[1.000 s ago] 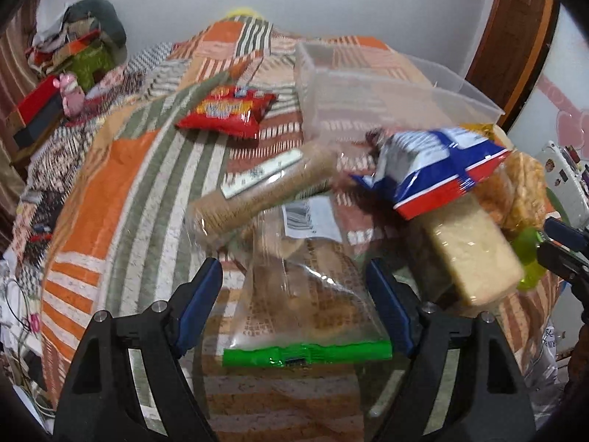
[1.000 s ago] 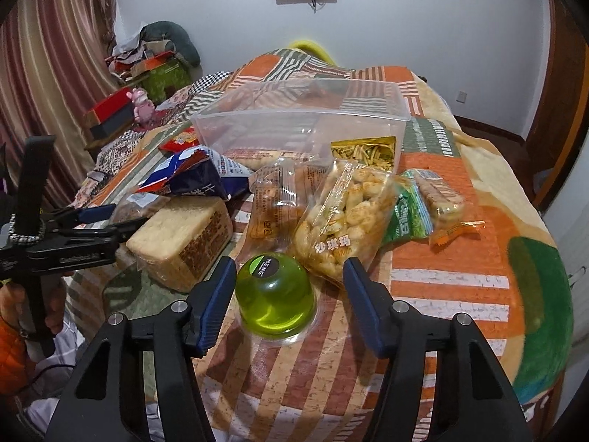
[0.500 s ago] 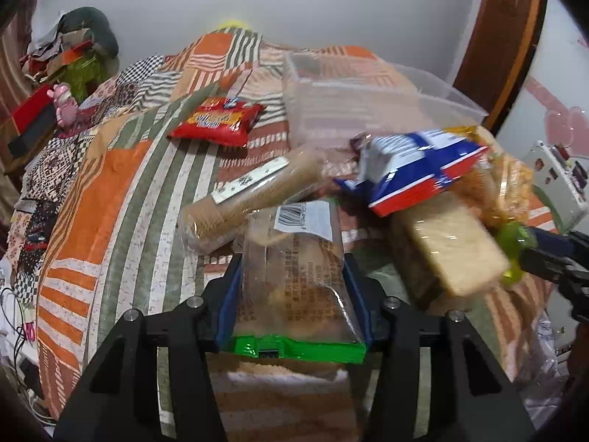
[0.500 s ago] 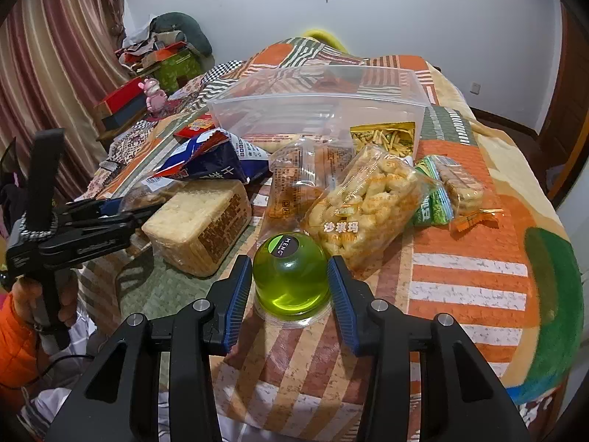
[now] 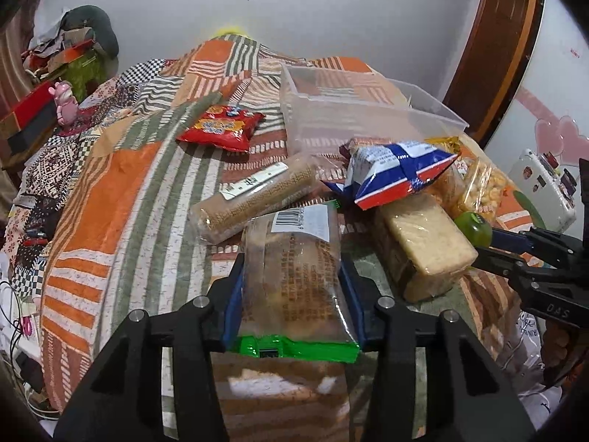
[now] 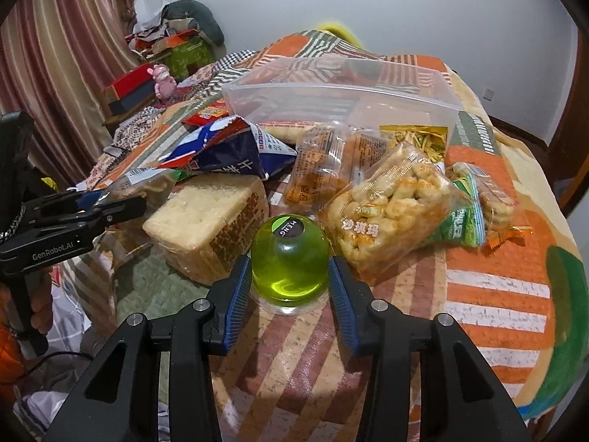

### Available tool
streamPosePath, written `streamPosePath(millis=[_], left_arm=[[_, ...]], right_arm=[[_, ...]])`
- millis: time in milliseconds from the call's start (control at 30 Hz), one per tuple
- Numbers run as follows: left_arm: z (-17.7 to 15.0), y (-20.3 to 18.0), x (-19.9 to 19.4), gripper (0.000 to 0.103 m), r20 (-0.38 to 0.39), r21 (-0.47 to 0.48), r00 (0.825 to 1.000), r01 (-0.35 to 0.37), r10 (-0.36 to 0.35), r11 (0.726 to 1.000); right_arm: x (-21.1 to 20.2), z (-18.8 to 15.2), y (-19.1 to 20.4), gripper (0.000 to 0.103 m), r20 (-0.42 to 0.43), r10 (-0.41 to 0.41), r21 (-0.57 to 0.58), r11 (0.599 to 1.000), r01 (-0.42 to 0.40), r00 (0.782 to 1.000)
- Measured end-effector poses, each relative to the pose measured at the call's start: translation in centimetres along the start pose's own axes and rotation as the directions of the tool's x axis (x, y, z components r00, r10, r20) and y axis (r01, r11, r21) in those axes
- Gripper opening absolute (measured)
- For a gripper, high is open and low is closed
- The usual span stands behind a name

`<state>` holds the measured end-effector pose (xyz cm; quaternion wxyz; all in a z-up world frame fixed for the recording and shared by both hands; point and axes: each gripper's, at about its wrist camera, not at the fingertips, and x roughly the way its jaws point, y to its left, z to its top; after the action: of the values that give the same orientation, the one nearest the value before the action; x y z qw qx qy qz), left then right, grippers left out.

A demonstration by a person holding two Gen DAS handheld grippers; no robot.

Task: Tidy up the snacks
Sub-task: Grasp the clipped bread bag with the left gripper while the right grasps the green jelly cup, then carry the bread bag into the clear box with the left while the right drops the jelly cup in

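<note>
My left gripper is shut on a clear cookie bag with a green seal, lifted a little off the patchwork bedspread. My right gripper is shut on a round green jelly cup that rests on the bed. A clear plastic bin stands behind the snack pile; it also shows in the right wrist view. Between lie a biscuit roll, a blue-white-red chip bag, a wrapped cake block and a puffed-snack bag.
A red snack bag lies left of the bin. A green-labelled pack and a clear cracker bag lie near the puffed snacks. Boxes and a pink toy sit at the bed's far left. The bed edge runs along the front.
Both grippers closed: the left jaws shut onto the cookie bag and raised it slightly; the right jaws moved forward and shut onto the green jelly cup.
</note>
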<state>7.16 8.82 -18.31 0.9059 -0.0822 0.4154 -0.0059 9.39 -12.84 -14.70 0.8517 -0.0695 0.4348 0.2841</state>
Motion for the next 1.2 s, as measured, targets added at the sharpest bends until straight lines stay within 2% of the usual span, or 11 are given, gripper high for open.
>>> streamPosePath(millis=[33, 67, 133, 233, 367, 467, 633, 700, 867, 1200], left_arm=[[0.1, 0.1, -0.2, 0.046, 0.006, -0.005, 1.0, -0.001, 0.001, 1.0], [0.2, 0.2, -0.5, 0.046, 0.012, -0.008, 1.0, -0.002, 0.002, 1.0], [0.4, 0.3, -1.0, 0.046, 0.025, -0.01, 1.0, -0.007, 0.007, 1.0], [0.8, 0.1, -1.7, 0.046, 0.046, 0.0, 0.999, -0.017, 0.017, 1.0], [1.1, -0.4, -2.7, 0.046, 0.072, 0.007, 0.997, -0.014, 0.014, 1.0], [1.2, -0.7, -3.4, 0.046, 0.088, 0.019, 0.996, -0.015, 0.013, 1.0], [1.4, -0.9, -3.9, 0.046, 0.098, 0.024, 0.995, -0.015, 0.012, 1.0], [1.4, -0.8, -4.1, 0.046, 0.102, 0.025, 0.995, -0.017, 0.014, 1.0], [1.5, -0.7, -4.1, 0.046, 0.108, 0.023, 0.994, -0.02, 0.018, 1.0], [3.0, -1.2, -4.8, 0.046, 0.146, 0.03, 0.989, -0.009, 0.005, 1.0]], right_arm=[[-0.2, 0.0, 0.1, 0.036, 0.006, 0.005, 0.0, 1.0, -0.005, 1.0], [-0.5, 0.0, 0.1, 0.03, 0.014, 0.01, 0.0, 1.0, -0.01, 1.0], [-1.0, 0.2, 0.2, 0.001, 0.031, 0.015, -0.007, 1.0, -0.015, 0.999], [-1.6, 0.7, -0.2, 0.004, 0.05, 0.003, -0.004, 1.0, -0.003, 0.999], [-1.2, 0.9, -0.8, 0.007, 0.019, 0.044, 0.026, 0.999, -0.045, 0.999], [-1.0, 1.1, -0.3, 0.015, 0.02, 0.046, 0.018, 0.999, -0.047, 0.999], [0.4, 1.8, 0.5, 0.038, 0.005, 0.032, -0.006, 0.999, -0.032, 0.999], [1.1, 1.9, 0.6, 0.04, -0.007, 0.029, -0.014, 0.999, -0.029, 1.0], [2.3, 2.2, 0.8, 0.044, -0.027, 0.027, -0.042, 0.999, -0.028, 0.999], [1.7, 2.4, 0.5, 0.042, -0.003, 0.034, -0.041, 0.999, -0.034, 0.999]])
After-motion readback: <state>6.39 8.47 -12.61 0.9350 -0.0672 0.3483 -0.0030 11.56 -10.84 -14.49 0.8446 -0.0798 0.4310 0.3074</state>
